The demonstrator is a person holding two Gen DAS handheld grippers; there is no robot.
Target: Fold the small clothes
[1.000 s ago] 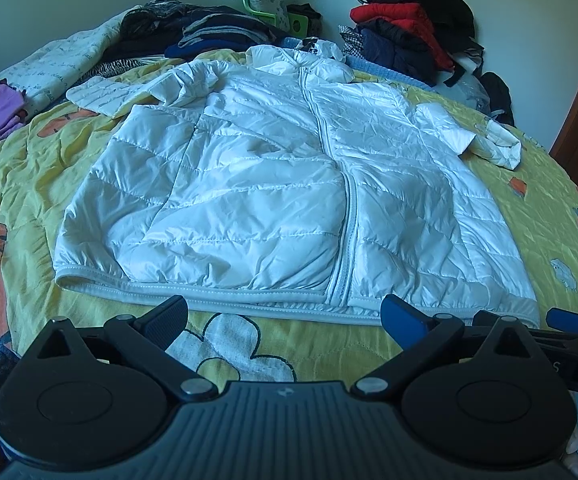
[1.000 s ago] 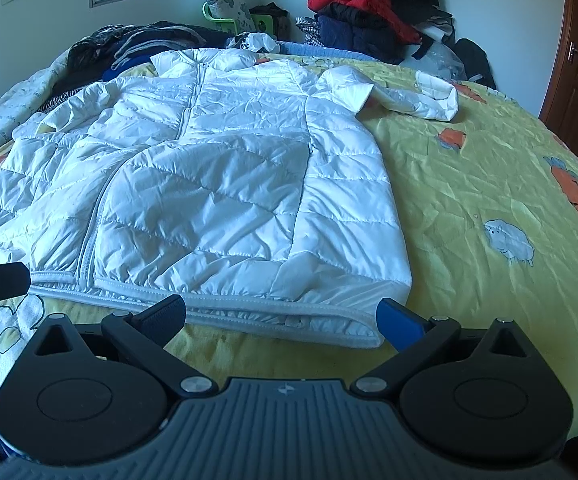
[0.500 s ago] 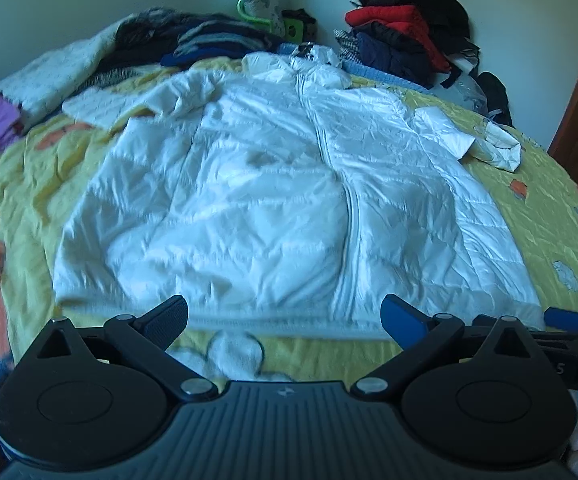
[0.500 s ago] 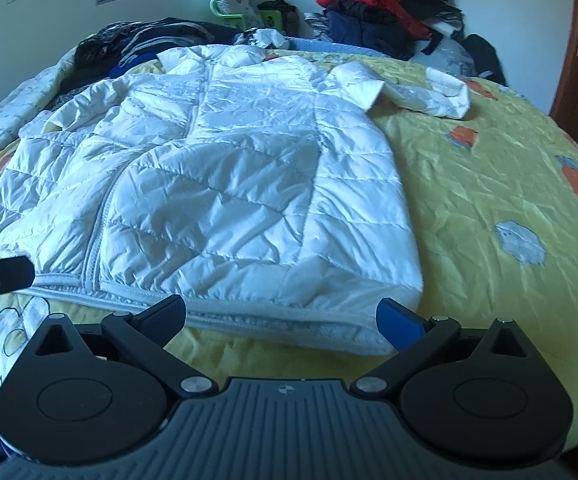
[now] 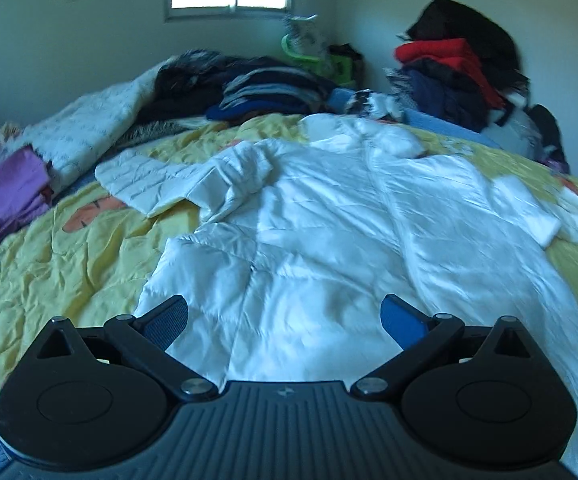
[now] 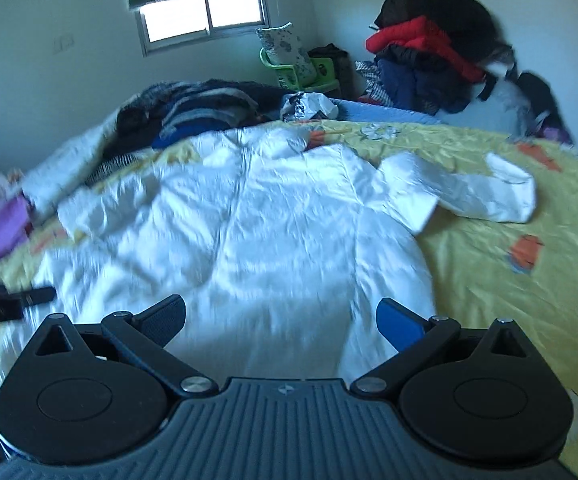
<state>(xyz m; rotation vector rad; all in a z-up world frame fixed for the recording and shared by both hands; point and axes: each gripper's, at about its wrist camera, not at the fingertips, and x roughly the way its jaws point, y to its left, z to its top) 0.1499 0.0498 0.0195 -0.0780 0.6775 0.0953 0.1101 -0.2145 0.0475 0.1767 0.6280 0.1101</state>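
A white quilted puffer jacket [image 5: 329, 240] lies flat, front up and zipped, on a yellow cartoon-print bedspread [image 5: 69, 264]. Its left sleeve [image 5: 149, 180] is bent outward and its right sleeve [image 6: 473, 196] stretches to the right. My left gripper [image 5: 285, 316] is open and empty, over the lower left half of the jacket. My right gripper [image 6: 281, 316] is open and empty, over the jacket's [image 6: 273, 240] lower right half. The left gripper's finger [image 6: 13, 298] shows at the left edge of the right wrist view. The hem is hidden under both grippers.
Piles of dark clothes [image 5: 257, 92] lie at the head of the bed. A red and black heap [image 5: 453, 76] sits at the back right. Purple fabric [image 5: 5, 200] lies at the left edge. A green chair [image 6: 301, 68] stands by the window wall.
Both grippers have moved forward from in front of the hem to over the lower part of the jacket, and they are tilted up more. Both stay open.
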